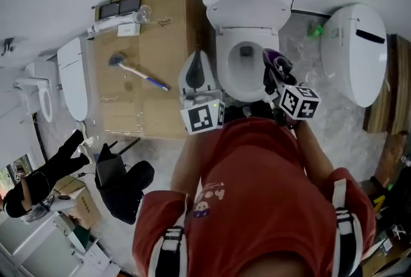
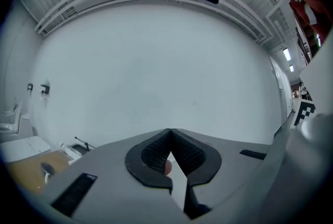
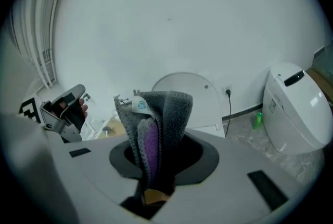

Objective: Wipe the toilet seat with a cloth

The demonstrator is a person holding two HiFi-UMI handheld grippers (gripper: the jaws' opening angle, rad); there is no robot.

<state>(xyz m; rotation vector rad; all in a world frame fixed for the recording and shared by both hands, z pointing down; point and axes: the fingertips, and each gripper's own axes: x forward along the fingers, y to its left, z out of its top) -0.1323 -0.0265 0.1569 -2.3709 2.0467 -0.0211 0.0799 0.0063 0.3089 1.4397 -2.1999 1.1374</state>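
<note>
Cloth (image 3: 161, 124) first: your right gripper (image 1: 275, 75) has its jaws clamped on a folded grey-and-purple wad of it, held in the air above the right side of the bowl and touching nothing. The toilet seat (image 1: 223, 67) lies just ahead of you and below, with the lid (image 1: 247, 11) tipped back against the wall, so the ring is open all round. I'd judge the cloth is not on the seat at this instant. To wipe well, lay it flat on the ring rather than edge-on, press lightly, and follow the curve in one sweep so the loose folds trail behind the jaws and don't drop into the bowl. Your left gripper (image 2: 170, 134) is empty, its jaws pressed together, and hovers over the left of the seat; keep it off the ring so it doesn't block the sweep. On the left a brown box (image 1: 151, 25) with a brush (image 1: 138, 71) on it stands close against the toilet and likely leaves little elbow room. On the right are a second toilet (image 1: 356, 44) and a green bottle (image 1: 314, 30).
</note>
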